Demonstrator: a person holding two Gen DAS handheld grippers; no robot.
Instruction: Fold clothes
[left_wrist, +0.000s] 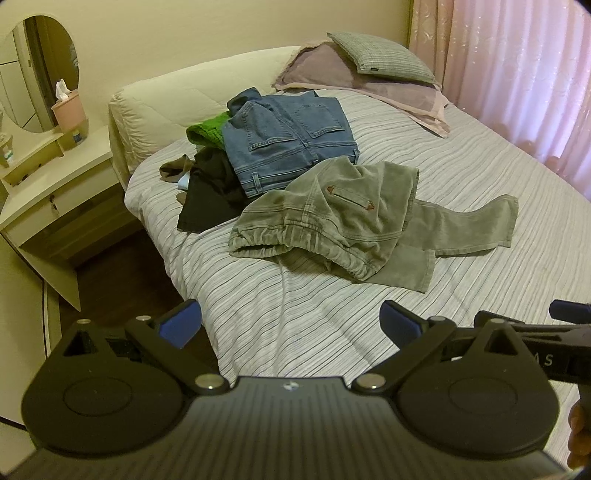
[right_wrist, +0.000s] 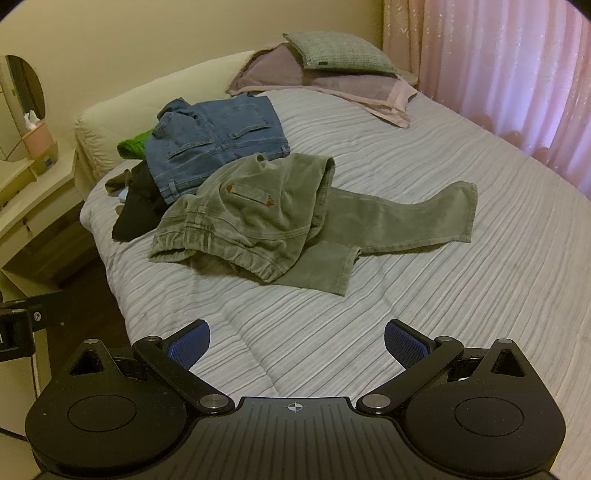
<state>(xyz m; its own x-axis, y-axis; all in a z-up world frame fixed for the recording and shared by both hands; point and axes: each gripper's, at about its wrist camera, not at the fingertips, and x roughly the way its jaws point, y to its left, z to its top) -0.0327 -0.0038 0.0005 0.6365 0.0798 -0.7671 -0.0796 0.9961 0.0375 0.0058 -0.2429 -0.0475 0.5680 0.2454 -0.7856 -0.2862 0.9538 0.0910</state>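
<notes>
Currently: left claw (left_wrist: 290, 325) spread wide, empty, above striped bed (left_wrist: 480, 177). Right claw (right_wrist: 295, 345) likewise spread, empty, short of the clothes. Olive trousers (right_wrist: 258, 218) crumpled mid-bed, legs trailing right. Folded jeans (right_wrist: 214, 136) just behind, overlapping black garment (right_wrist: 138, 210); green item (right_wrist: 135, 146) beyond, possibly a sweater. Pillows (right_wrist: 332, 55) at far end.
</notes>
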